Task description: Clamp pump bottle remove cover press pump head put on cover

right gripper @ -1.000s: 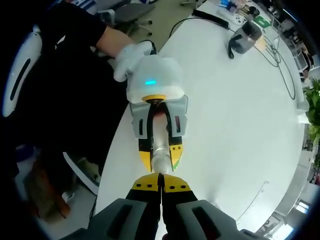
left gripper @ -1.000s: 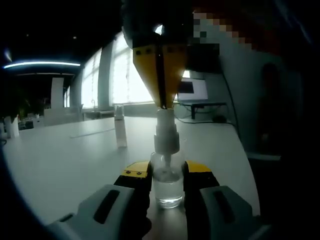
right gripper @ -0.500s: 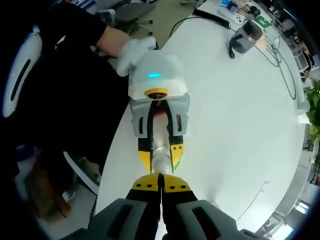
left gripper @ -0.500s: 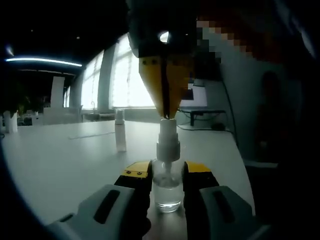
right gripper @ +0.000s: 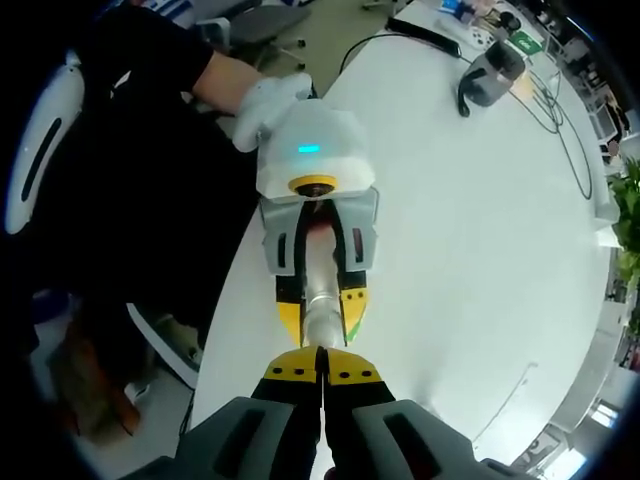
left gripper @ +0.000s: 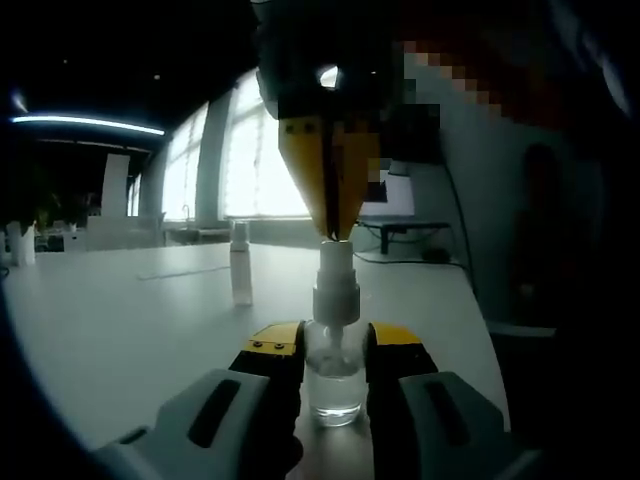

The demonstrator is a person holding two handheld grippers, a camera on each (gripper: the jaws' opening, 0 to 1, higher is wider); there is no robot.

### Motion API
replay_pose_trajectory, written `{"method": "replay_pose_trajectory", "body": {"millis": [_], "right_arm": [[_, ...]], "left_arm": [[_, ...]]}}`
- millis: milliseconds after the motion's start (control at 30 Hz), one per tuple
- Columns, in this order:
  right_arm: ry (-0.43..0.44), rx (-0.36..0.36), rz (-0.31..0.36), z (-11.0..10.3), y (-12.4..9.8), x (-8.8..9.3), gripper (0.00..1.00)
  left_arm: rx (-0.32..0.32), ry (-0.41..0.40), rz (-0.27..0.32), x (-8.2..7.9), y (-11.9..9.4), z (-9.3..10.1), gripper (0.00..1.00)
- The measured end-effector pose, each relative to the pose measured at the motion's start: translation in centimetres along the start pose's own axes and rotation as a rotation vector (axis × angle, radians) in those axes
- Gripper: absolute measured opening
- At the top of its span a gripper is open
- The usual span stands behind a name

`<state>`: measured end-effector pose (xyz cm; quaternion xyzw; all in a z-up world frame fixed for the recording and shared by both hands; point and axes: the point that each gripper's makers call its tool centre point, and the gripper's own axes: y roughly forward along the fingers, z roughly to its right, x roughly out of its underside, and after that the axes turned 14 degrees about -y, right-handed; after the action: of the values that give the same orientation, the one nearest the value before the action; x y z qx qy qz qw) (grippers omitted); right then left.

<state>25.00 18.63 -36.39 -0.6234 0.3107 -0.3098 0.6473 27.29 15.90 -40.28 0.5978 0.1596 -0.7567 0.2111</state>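
1. In the left gripper view, the left gripper (left gripper: 336, 345) pinches the clear pump bottle (left gripper: 334, 380), which stands upright on the white table (left gripper: 130, 330); its jaws hide the bottle's sides.
2. The right gripper (left gripper: 328, 232) comes down from above, jaws pressed together, tips touching the pump head (left gripper: 336, 283).
3. Farther back stands a small capped bottle (left gripper: 240, 265), dim against the bright windows (left gripper: 255, 160).
4. In the right gripper view, the bottle (right gripper: 320, 312) is mostly covered by both grippers' jaws.
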Motion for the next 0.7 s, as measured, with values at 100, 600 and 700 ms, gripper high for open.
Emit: {"method": "replay_pose_trajectory", "body": {"millis": [100,600,700], "right_arm": [[-0.001,0.003,-0.004,0.00,0.01,0.01,0.00],[0.036,-0.005,-0.009,0.07,0.49,0.07,0.00],[0.046,-0.009,-0.003,0.03,0.48,0.04,0.00]], "left_arm": [[-0.001,0.003,0.000,0.00,0.01,-0.06,0.15],[-0.002,0.009,-0.001,-0.02,-0.04,0.13,0.14],[-0.003,0.007,-0.001,-0.02,-0.08,0.02,0.15]]}}
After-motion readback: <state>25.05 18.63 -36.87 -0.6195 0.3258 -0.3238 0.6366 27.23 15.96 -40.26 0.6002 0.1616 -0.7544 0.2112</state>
